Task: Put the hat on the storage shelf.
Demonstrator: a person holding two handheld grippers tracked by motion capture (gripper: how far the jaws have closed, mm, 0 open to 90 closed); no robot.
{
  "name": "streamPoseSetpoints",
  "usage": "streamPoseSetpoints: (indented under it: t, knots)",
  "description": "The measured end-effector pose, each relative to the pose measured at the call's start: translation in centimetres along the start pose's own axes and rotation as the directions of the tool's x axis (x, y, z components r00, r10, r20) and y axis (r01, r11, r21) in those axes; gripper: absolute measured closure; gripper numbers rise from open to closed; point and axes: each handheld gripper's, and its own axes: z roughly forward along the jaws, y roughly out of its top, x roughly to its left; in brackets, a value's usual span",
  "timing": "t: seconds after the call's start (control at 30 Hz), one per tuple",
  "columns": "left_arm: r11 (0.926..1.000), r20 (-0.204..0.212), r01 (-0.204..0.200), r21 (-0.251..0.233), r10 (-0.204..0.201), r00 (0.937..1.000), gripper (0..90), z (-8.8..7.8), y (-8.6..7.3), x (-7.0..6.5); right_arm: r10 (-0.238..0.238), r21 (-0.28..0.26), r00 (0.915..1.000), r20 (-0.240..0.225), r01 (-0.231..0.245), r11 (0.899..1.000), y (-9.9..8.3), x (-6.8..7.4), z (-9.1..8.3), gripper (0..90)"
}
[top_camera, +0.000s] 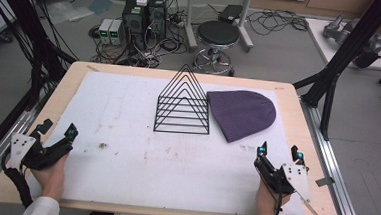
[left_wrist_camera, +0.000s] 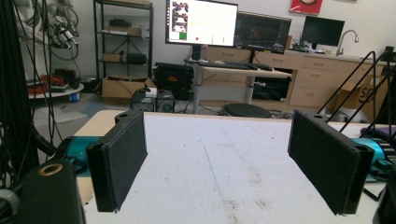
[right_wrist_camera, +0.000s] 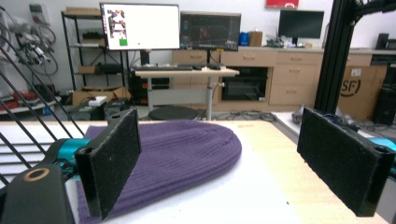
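the purple ribbed knit beanie [top_camera: 242, 113] lies flat far right beside the black wire rack [top_camera: 183, 103]; the right claw [top_camera: 279, 154], wide open and empty like the left claw [top_camera: 57, 128], should probably pinch its near edge.

The light is bright and even, with only soft shadows under the wire rack [top_camera: 184, 101]. All pictures are slightly blurred, and the monitor [left_wrist_camera: 201, 22] behind the rack glares white.

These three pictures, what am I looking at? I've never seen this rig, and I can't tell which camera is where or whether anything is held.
No robot arm: a person holds a two-jaw gripper in each hand. The high view looks down on the table, with the left gripper and right gripper near its front edge. The other two views come from cameras riding on each gripper. On the white mat stand a black wire rack and, right of it, a purple beanie lying flat. Both grippers are open, holding nothing.
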Motion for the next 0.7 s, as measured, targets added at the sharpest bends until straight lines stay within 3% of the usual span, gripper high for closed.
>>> streamPoseSetpoints:
  t: [0.53,0.7]
  knots:
    - [1.0000,0.004,0.006,0.003,-0.006,1.0000,19.8,0.05,-0.04,-0.07,0.022,0.012,0.9997,0.014,-0.022,1.000,0.06,-0.11,-0.13,12.7]
    - [0.9999,0.012,0.009,0.005,-0.009,0.9999,19.8,0.11,-0.07,-0.17,0.035,0.030,0.9992,-0.019,-0.034,0.999,0.38,-0.06,0.32,12.1]
